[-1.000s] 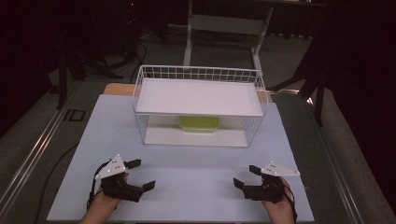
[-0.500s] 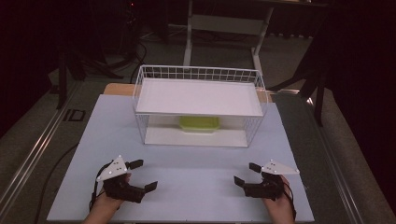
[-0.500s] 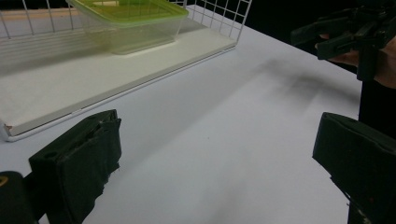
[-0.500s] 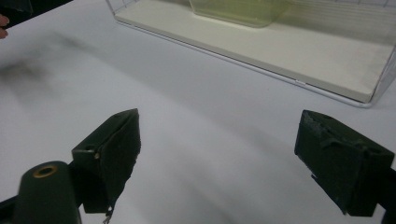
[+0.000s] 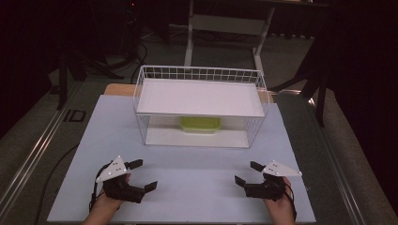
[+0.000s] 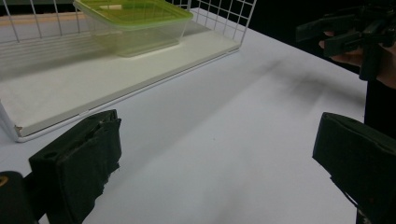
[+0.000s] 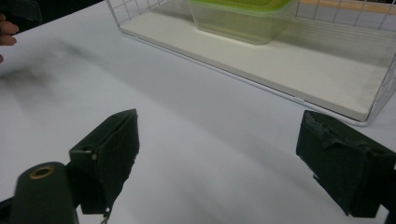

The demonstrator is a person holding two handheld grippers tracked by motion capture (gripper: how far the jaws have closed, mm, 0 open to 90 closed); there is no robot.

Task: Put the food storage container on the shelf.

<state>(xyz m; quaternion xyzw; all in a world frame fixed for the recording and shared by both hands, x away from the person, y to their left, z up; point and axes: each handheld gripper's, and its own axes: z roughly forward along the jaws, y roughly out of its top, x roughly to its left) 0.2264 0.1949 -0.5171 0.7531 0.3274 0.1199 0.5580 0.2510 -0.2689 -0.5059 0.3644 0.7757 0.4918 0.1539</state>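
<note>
From the high view, my left gripper (image 5: 139,176) and right gripper (image 5: 246,174) rest wide open and empty on the counter (image 5: 197,164), well short of the wire rack (image 5: 199,110). In both gripper views, the green-lidded container (image 6: 133,25) sits on the rack's lower shelf, ready for reaching.

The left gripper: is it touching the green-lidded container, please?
Apart. The high view shows the left gripper open near the table's front edge, with bare table between it and the container inside the wire basket.
</note>
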